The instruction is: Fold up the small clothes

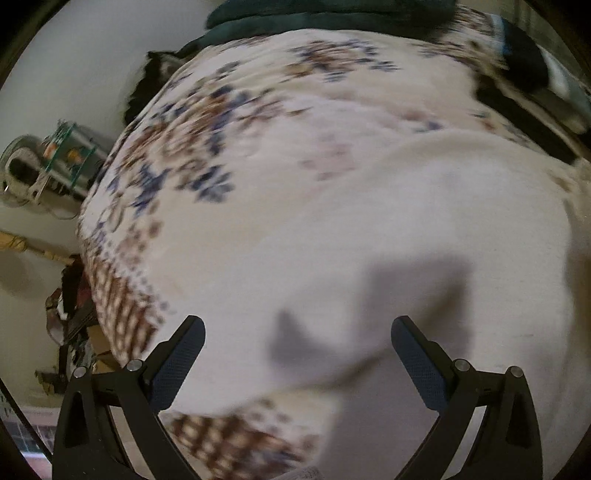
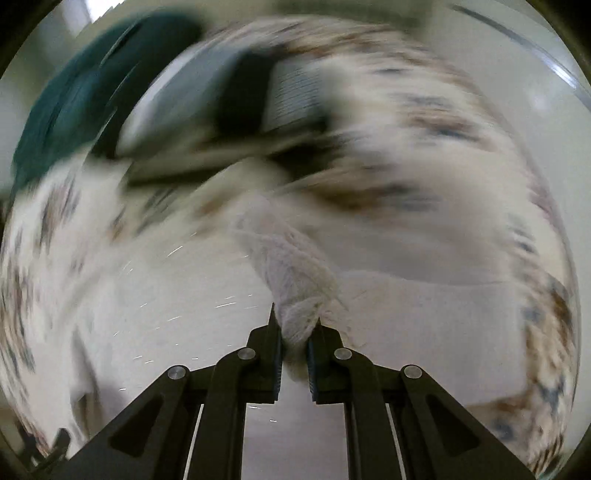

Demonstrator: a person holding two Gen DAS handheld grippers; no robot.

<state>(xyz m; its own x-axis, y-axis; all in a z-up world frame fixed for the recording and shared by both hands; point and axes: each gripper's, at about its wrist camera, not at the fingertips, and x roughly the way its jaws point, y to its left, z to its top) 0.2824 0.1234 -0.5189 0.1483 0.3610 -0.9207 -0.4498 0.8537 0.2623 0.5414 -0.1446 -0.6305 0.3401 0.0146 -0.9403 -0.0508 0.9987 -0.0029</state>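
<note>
Because a fold needs one edge carried while the rest of the cloth stays put, the right gripper (image 2: 295, 325) is clenched on a bunched wad of the white garment (image 2: 295, 273), its two black fingers (image 2: 271, 343) drawn close with fuzzy pale fabric squeezed between the pads and rising out of them in a rope-like ridge. From that pinch the cloth runs up and away from the tool, then spreads into a broad pale sheet on both sides. The heavy smear across this view suggests the gripper is in quick motion, probably swinging the held corner over the body of the garment, though I cannot tell the direction from the blur alone.

The left gripper (image 1: 297, 347) is released: its fingers (image 1: 421, 365) stand wide apart with nothing between them. It hovers over the white garment (image 1: 424, 229), which fills the lower right of that view and lies directly under and ahead of the spread fingers, whose shadow falls on the cloth. My reading is that it hangs ready either to pin the fabric or to take a second corner.

Beneath the garment lies a floral bedspread (image 1: 207, 155) patterned in blue and brown. At its far edge sits a dark green cloth (image 1: 295, 18), with a dark and striped pile of clothes (image 1: 532, 62) to the right. In the right view the same green cloth (image 2: 74, 99) shows only as a blurred mass.
</note>
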